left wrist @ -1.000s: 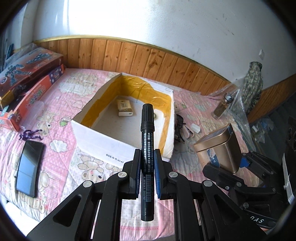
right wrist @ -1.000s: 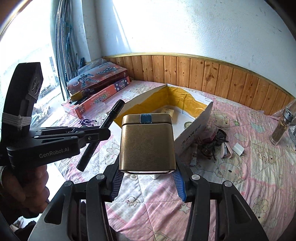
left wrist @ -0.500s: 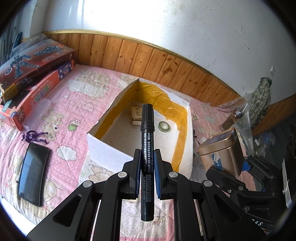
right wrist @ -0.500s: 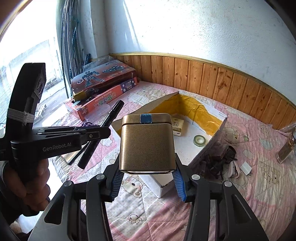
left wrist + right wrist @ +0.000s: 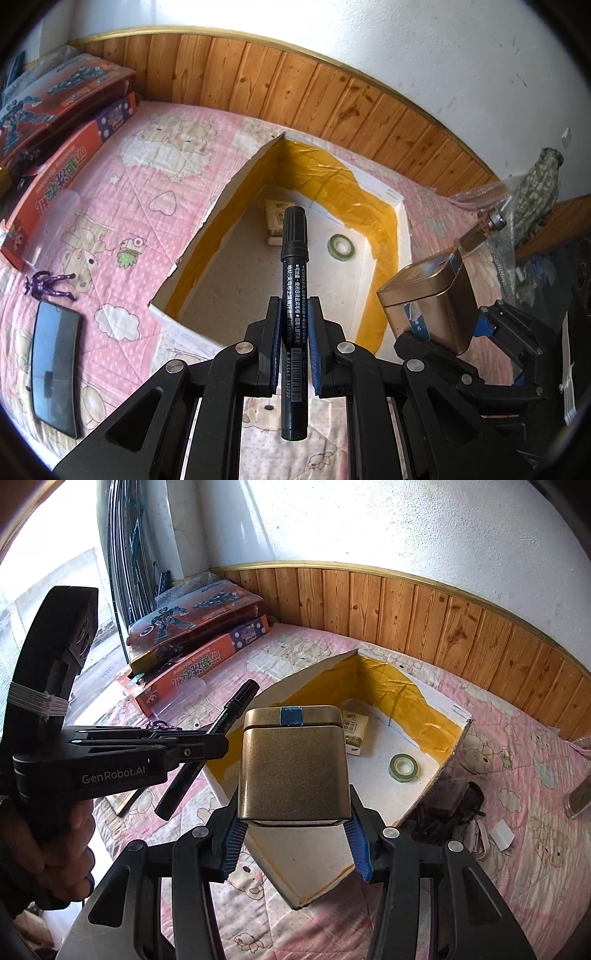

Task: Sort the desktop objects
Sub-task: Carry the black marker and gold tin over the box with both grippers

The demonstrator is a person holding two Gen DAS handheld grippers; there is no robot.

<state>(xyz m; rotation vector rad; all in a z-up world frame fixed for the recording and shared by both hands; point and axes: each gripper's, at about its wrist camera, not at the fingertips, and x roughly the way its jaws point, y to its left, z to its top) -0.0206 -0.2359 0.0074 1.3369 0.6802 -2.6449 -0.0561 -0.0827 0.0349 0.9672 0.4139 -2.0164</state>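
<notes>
Left wrist view: my left gripper (image 5: 293, 354) clamps the black marker (image 5: 294, 295) above the cardboard box (image 5: 402, 236); my right gripper (image 5: 295, 834) grips the gold tin (image 5: 293, 771) over the box.

Box top: the cardboard box (image 5: 384, 206) is open from above.
Box floor: partly taken by a tape roll (image 5: 403, 767) and a small packet (image 5: 352, 729).
Right of box: blocked by dark clutter (image 5: 448, 808).

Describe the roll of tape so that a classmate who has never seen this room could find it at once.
Find the open white cardboard box with yellow-lined walls on the pink quilt. On its floor lie two things: a pale flat packet and, to its right, the roll of tape. The roll is the only ring-shaped thing there, greenish with a hole through it.
</notes>
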